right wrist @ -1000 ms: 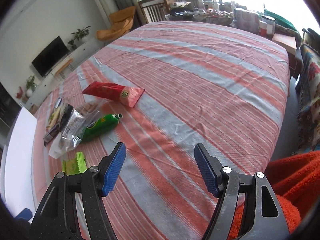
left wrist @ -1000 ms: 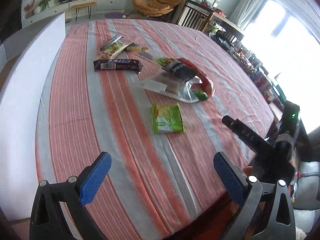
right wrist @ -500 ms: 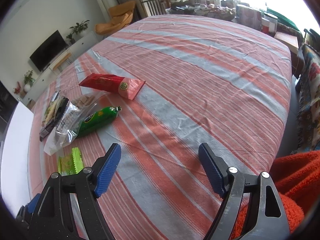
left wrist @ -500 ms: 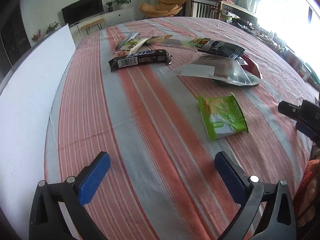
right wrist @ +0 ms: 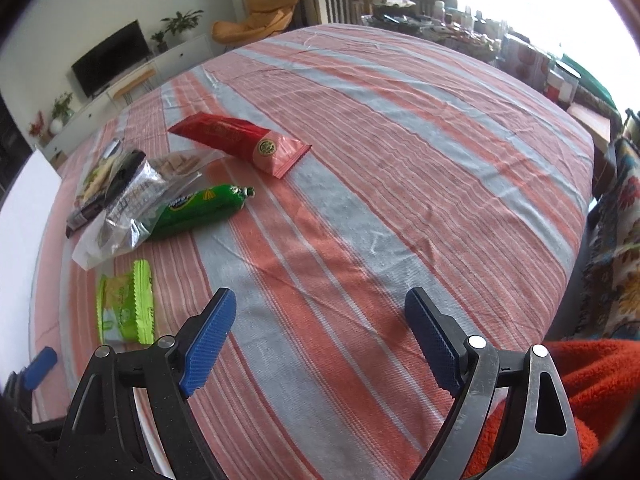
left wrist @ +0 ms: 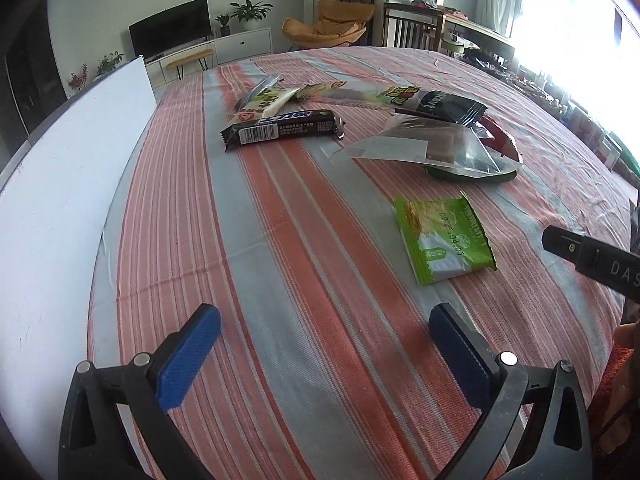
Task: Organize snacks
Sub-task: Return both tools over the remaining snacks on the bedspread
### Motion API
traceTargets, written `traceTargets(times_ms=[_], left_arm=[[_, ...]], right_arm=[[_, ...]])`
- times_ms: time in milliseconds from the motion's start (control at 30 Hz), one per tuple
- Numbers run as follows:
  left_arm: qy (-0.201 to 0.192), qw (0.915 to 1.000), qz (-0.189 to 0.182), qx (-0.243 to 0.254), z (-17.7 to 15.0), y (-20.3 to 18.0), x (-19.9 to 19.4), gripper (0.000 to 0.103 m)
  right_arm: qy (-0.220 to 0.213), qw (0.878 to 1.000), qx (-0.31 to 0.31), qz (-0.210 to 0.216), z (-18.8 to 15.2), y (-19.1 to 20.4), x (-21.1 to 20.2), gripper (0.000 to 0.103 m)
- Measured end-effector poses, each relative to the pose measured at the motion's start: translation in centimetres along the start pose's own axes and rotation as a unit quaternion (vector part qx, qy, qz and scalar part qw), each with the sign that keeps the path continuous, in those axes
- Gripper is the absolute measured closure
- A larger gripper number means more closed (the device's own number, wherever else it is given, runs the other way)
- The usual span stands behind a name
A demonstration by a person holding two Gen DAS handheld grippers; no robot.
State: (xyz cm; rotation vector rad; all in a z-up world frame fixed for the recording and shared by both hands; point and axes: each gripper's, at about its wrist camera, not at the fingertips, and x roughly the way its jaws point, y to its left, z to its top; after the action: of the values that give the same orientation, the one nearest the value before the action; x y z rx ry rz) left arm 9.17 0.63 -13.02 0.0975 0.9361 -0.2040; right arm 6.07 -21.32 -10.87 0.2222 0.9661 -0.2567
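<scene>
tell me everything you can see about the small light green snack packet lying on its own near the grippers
The light green snack packet is a small, flat, roughly rectangular pouch of glossy film with crimped, serrated end seals. Its print shows crackers, a white panel and a stamped date code. It looks sealed and unopened. It lies flat on the striped tablecloth, apart from the other snacks, with nothing but the cloth touching it. In the right wrist view it shows again, left of that gripper's open jaws and not between them.

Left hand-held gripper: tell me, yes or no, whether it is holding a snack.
No. The left hand-held gripper is open over bare tablecloth, with the green packet lying apart, ahead of it.
</scene>
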Motion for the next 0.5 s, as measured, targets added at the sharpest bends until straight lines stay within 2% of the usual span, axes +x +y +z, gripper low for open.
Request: traceTargets(times_ms=[100, 367, 500], left_arm=[[0.000, 1.0000, 0.000, 0.000, 0.00, 0.00, 0.03, 0.000], [0.000, 1.0000, 0.000, 0.001, 0.00, 0.00, 0.04, 0.000], [0.000, 1.0000, 0.000, 0.001, 0.01, -0.01, 0.04, 0.000]], right_arm=[[0.002, 1.000, -0.010, -0.008, -0.02, 0.17, 0.12, 0.014], [0.006, 1.000, 0.020, -0.008, 0.33, -0.07, 0.25, 0.011], [0.008, 1.000, 0.012, -0.015, 0.23, 0.30, 0.28, 0.011]])
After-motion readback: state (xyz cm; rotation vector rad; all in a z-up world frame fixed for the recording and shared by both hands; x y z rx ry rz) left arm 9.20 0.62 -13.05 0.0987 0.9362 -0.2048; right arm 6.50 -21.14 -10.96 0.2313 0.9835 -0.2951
